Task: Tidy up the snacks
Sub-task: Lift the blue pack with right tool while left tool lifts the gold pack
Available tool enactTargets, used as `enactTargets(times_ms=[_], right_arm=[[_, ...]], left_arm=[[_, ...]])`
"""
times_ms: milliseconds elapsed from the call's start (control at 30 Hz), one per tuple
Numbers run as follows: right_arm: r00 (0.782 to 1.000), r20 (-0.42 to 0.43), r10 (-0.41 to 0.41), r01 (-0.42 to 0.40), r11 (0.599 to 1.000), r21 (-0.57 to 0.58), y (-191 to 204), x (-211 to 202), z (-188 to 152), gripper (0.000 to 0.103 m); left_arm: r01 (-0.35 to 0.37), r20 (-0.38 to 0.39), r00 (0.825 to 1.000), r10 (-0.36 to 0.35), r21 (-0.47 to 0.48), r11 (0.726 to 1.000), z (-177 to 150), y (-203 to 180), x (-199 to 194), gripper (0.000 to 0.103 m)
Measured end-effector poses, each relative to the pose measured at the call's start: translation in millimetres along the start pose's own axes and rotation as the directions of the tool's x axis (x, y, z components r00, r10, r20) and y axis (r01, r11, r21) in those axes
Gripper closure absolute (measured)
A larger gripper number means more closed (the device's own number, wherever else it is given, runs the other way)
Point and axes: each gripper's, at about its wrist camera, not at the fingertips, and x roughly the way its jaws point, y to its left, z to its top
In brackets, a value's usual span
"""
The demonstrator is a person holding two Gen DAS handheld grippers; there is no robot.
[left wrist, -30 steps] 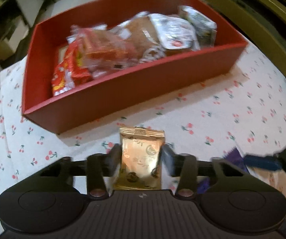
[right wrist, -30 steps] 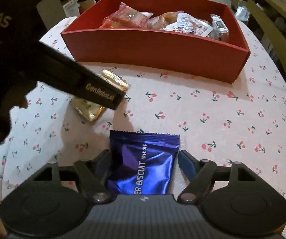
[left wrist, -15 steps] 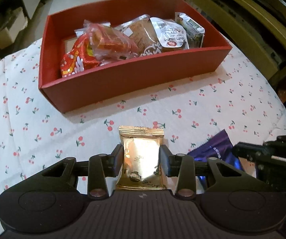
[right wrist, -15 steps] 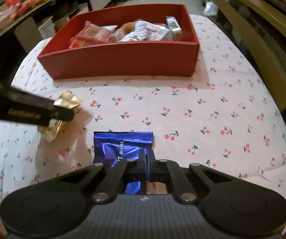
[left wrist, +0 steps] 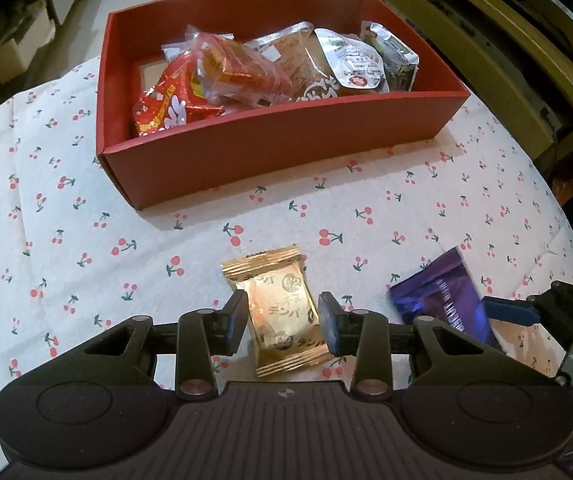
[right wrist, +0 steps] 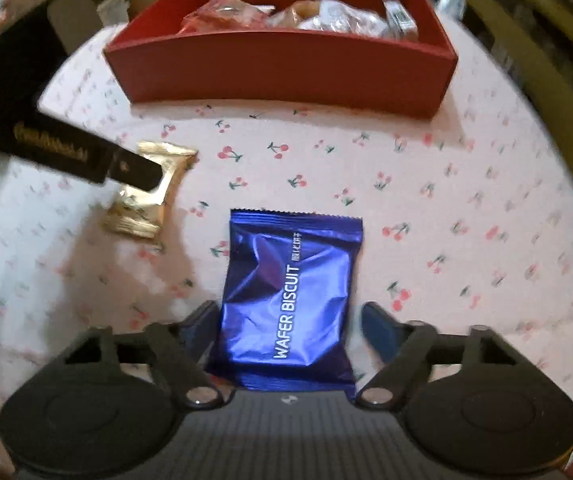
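- The left gripper (left wrist: 282,322) is clamped on a small gold foil snack packet (left wrist: 282,312) printed with Japanese characters, above the white cherry-print tablecloth (left wrist: 66,240).
- The right gripper (right wrist: 290,330) is opening; its jaws stand wide of the shiny blue foil packet (right wrist: 290,296) reading "WAFER BISCUIT", which lies between them on the cloth.
- The red rectangular cardboard box (left wrist: 286,140) beyond holds wrapped snacks (left wrist: 270,68); their labels are not readable.

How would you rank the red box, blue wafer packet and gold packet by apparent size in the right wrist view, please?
1. Red box, largest.
2. Blue wafer packet; it lies nearest the camera, which inflates it.
3. Gold packet, smallest, partly hidden by the left gripper.
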Motion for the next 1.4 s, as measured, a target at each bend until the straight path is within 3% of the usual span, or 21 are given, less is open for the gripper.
enactTargets(times_ms=[133,200,267,333,600,667,800,933,1100,1400], right_arm=[[1.0,0.018,0.002,-0.002,1.0,-0.002,1,-5,-4,0.01],[1.0,0.022,0.006,-0.006,1.0,0.002,1,-6,-6,0.011],[1.0,0.025,0.011,-0.011,1.0,0.01,-1,-9,-7,0.011],[0.999,0.039,0.015,-0.016,1.0,0.021,-4,-13,-7,0.011],[0.996,0.085,0.012,-0.02,0.996,0.091,-22,-25,-4,0.011],[0.995,0.094,0.017,-0.027,0.994,0.103,-26,-27,-3,0.011],[0.992,0.124,0.022,-0.037,0.993,0.116,-32,-34,-2,0.011],[0.988,0.152,0.037,-0.055,0.992,0.114,-31,-41,-1,0.011],[0.985,0.165,0.045,-0.063,0.992,0.108,-31,-44,-1,0.011],[0.98,0.193,0.042,-0.068,0.99,0.126,-34,-48,5,0.011]], left_arm=[[-0.001,-0.031,1.0,0.001,0.002,1.0,-4,-1,7,0.056],[-0.005,-0.04,0.999,0.006,0.005,1.0,-5,-4,11,0.051],[0.005,-0.042,0.999,-0.005,0.0,1.0,-4,-5,13,0.036],[0.008,-0.039,0.999,-0.009,-0.011,1.0,-2,-6,15,0.034],[-0.068,-0.03,0.997,0.068,0.007,0.998,-4,-19,25,0.038],[-0.094,-0.018,0.995,0.095,0.029,0.995,-9,-22,24,0.046],[-0.106,-0.005,0.994,0.106,0.017,0.994,-13,-20,22,0.051],[-0.093,-0.004,0.996,0.093,-0.029,0.995,-13,-11,17,0.057],[-0.09,0.001,0.996,0.09,-0.039,0.995,-17,-7,10,0.058],[-0.021,0.059,0.998,0.025,-0.064,0.998,-13,-4,-10,0.058]])
